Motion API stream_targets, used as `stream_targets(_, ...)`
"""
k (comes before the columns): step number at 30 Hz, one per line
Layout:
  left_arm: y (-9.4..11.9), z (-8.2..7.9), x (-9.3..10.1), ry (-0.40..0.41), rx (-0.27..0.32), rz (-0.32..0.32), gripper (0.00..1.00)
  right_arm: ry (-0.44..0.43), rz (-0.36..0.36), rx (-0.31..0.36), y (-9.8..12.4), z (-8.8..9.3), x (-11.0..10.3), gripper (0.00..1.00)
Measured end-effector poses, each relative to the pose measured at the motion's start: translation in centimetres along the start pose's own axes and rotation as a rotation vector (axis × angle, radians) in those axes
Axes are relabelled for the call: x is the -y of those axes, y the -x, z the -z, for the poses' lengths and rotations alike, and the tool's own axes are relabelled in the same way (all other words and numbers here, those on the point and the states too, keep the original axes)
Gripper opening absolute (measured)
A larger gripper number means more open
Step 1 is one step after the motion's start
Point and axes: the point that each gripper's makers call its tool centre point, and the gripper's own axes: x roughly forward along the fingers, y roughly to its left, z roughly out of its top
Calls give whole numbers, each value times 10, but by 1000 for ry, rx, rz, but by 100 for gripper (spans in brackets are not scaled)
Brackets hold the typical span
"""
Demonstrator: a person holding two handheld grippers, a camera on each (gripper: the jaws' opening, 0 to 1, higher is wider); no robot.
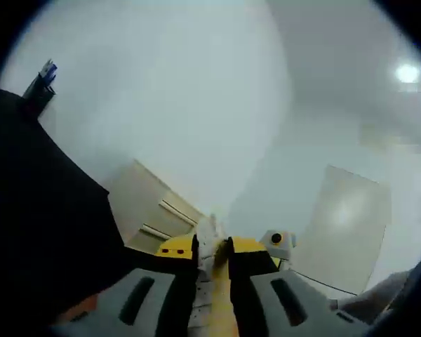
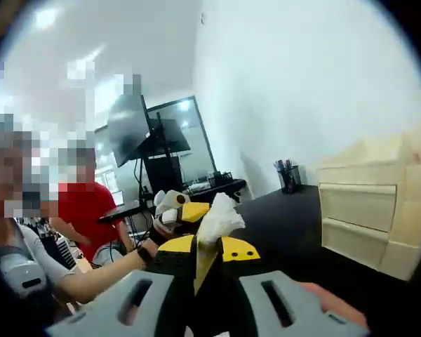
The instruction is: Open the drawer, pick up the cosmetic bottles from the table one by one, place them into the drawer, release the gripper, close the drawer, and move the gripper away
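In the left gripper view, the left gripper point(image 1: 212, 258) points upward toward wall and ceiling, jaws closed on a white wad point(image 1: 208, 242); the wooden drawer unit point(image 1: 158, 210) sits beyond its tips, drawers shut. In the right gripper view, the right gripper point(image 2: 209, 247) likewise pinches white material point(image 2: 219, 219), the drawer unit point(image 2: 365, 210) to its right on the black table point(image 2: 281, 225). Lower a gripper toward a drawer front first. A pen cup point(image 2: 289, 175) and a person in red point(image 2: 84, 210) stand nearby. Cosmetic bottles cannot be located.

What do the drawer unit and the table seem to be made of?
Drawer unit: probably pale unpainted wood or plywood, matte; its cream fronts show flat panels and plain edges. Table: a black, dull surface with little shine, perhaps laminate or cloth; the pictures cannot settle which.
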Motion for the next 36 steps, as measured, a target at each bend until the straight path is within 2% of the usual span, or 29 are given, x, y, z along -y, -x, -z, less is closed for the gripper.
stream_targets(3,0,7,9,2,1,13,15,0,12,-4,0,2,3,16)
stream_targets(5,-2,15,17,-4,-1,21,15,-22,23,-24,-2,9,5,23)
stream_targets(6,-2,14,16,-8,-2,18,15,-34,30,-31,-3,13,7,27)
stream_targets(7,-2,13,15,-13,-3,18,14,-78,27,-75,-4,23,6,31)
stream_targets(9,-3,14,15,-15,-6,14,14,-83,23,-112,-11,34,6,35)
stream_targets(10,-3,10,11,-12,-5,13,14,-88,19,-117,-16,37,4,35)
stream_targets(12,-3,4,5,-9,-6,12,14,-170,-11,-136,-27,43,-4,35)
stream_targets(13,-2,1,2,-9,-5,11,14,-177,-6,-128,-34,43,-1,35)
stream_targets(15,-1,-3,-2,4,-2,15,14,-230,-15,-139,-41,45,-3,29)
stream_targets(16,-1,-4,-2,5,1,15,14,-227,-2,-117,-44,41,1,23)
stream_targets(18,0,-5,-2,14,7,15,14,-263,-20,-103,-46,38,2,14)
stream_targets(20,-1,-4,-1,11,8,11,14,-280,-23,-102,-45,35,7,12)
stream_targets(25,-1,2,6,7,18,9,17,-318,-26,-77,-43,31,4,9)
stream_targets(27,1,-7,4,14,70,1,20,-330,-20,-58,-42,27,4,9)
stream_targets(28,2,-15,2,20,110,-12,26,-330,-17,-46,-41,24,4,8)
stream_targets(30,5,-20,1,29,139,-10,35,-319,-10,-17,-37,13,7,8)
stream_targets(33,8,-32,1,48,205,-6,45,-332,14,59,-25,-16,22,8)
stream_targets(36,9,-47,5,97,269,37,53,-354,7,173,-9,-43,22,8)
